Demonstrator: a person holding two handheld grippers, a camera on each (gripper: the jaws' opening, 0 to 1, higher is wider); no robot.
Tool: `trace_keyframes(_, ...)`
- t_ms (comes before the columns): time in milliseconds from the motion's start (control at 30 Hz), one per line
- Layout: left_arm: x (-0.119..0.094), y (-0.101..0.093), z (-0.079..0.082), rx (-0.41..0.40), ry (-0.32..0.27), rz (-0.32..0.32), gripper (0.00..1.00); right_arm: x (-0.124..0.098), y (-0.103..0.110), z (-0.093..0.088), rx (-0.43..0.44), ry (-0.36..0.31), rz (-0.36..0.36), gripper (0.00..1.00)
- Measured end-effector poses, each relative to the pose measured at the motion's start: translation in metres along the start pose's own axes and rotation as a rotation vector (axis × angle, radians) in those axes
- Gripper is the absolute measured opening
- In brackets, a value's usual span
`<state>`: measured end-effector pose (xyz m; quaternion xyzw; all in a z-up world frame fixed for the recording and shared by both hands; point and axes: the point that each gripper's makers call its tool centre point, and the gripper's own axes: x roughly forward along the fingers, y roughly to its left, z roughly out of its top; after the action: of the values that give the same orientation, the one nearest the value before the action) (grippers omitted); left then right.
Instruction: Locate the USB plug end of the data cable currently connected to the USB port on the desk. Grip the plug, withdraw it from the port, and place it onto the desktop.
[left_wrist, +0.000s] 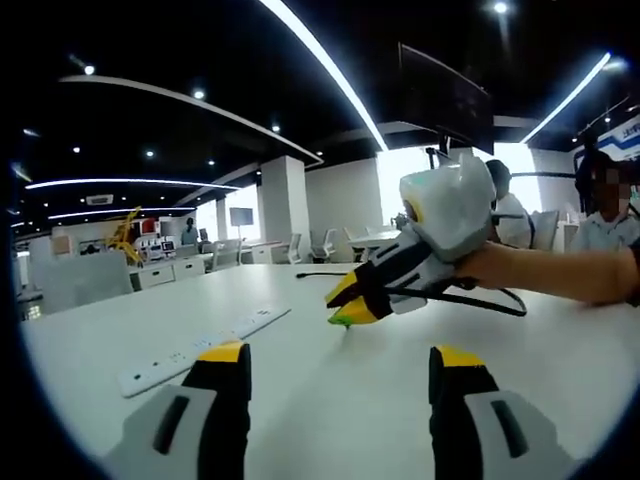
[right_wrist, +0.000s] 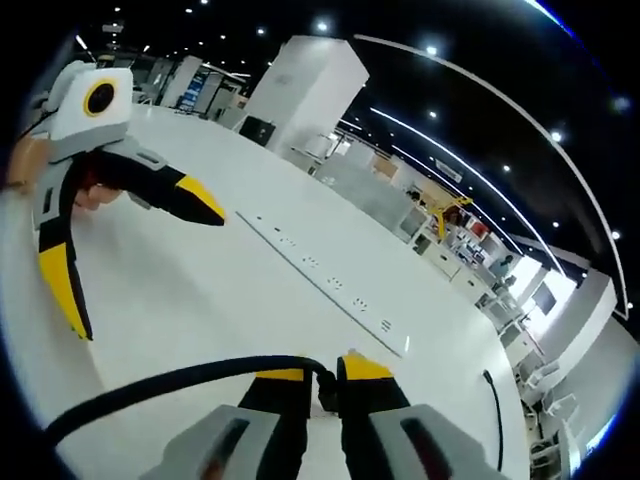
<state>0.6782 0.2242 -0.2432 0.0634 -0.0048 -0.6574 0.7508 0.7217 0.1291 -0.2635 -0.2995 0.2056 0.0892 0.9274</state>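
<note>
Bright ceiling strip lights (left_wrist: 320, 70), window glare, perhaps slightly soft edges.

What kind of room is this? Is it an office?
Probably a big open office or showroom. A large white table has a long power strip on it, rows of white chairs and desks stand behind, and strip lights run across a dark ceiling.

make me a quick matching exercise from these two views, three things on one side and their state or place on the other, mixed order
Things:
1. left hand-held gripper
2. right hand-held gripper
3. power strip

States or places:
A. lying flat on the white desk
B. shut on the black cable
C. jaws wide open, holding nothing

Pairs: 1-C, 2-B, 3-A
</note>
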Motion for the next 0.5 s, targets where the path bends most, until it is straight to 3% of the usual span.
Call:
trace_keyframes(200, -0.002, 0.001, 0.000, -0.004, 0.000, 0.008, 0.72, -0.001, 0.000, 0.000, -0.008, 0.003, 0.003, 0.13)
trace_keyframes(500, -0.005, 0.005, 0.003, -0.005, -0.006, 0.019, 0.72, -0.013, -0.010, 0.000, -0.071, 0.032, -0.017, 0.30)
